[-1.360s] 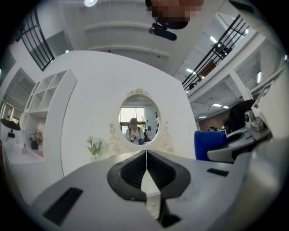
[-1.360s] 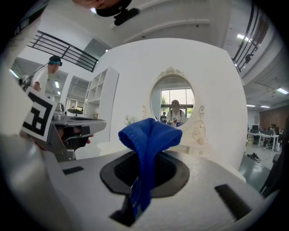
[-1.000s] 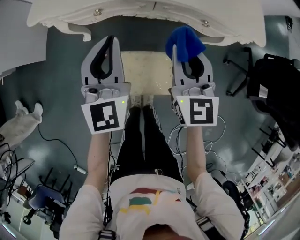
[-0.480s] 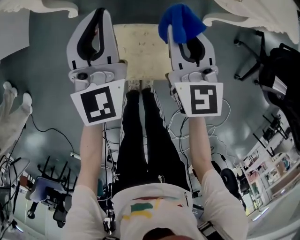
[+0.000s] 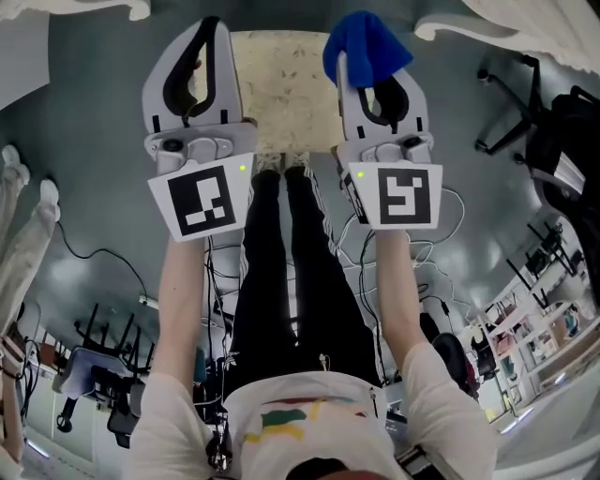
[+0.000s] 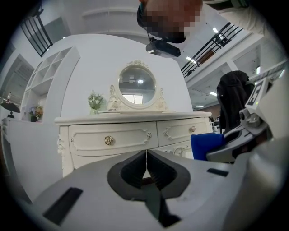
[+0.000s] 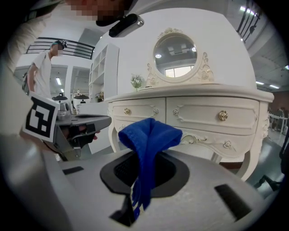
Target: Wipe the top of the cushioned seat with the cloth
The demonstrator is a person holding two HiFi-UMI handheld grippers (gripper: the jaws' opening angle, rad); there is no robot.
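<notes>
The cushioned seat (image 5: 286, 89) is a beige patterned pad on the floor ahead, seen between my two grippers in the head view. My right gripper (image 5: 351, 62) is shut on a blue cloth (image 5: 367, 52), which bunches above the jaw tips and hangs down between them (image 7: 149, 140). It is held above the seat's right edge, apart from the pad. My left gripper (image 5: 207, 26) is shut with nothing in it, its jaws meeting in a thin line (image 6: 146, 155), over the seat's left edge.
A white carved dresser (image 6: 135, 131) with gold knobs and an oval mirror (image 6: 137, 85) stands just beyond the seat. Cables (image 5: 103, 262) trail on the grey floor. Office chairs (image 5: 94, 375) stand behind me, and a black one (image 5: 562, 141) is at the right.
The dresser top has slid almost out of the head view's upper edge and more of the seat shows. Both grippers keep their grip and have shifted up the picture.
</notes>
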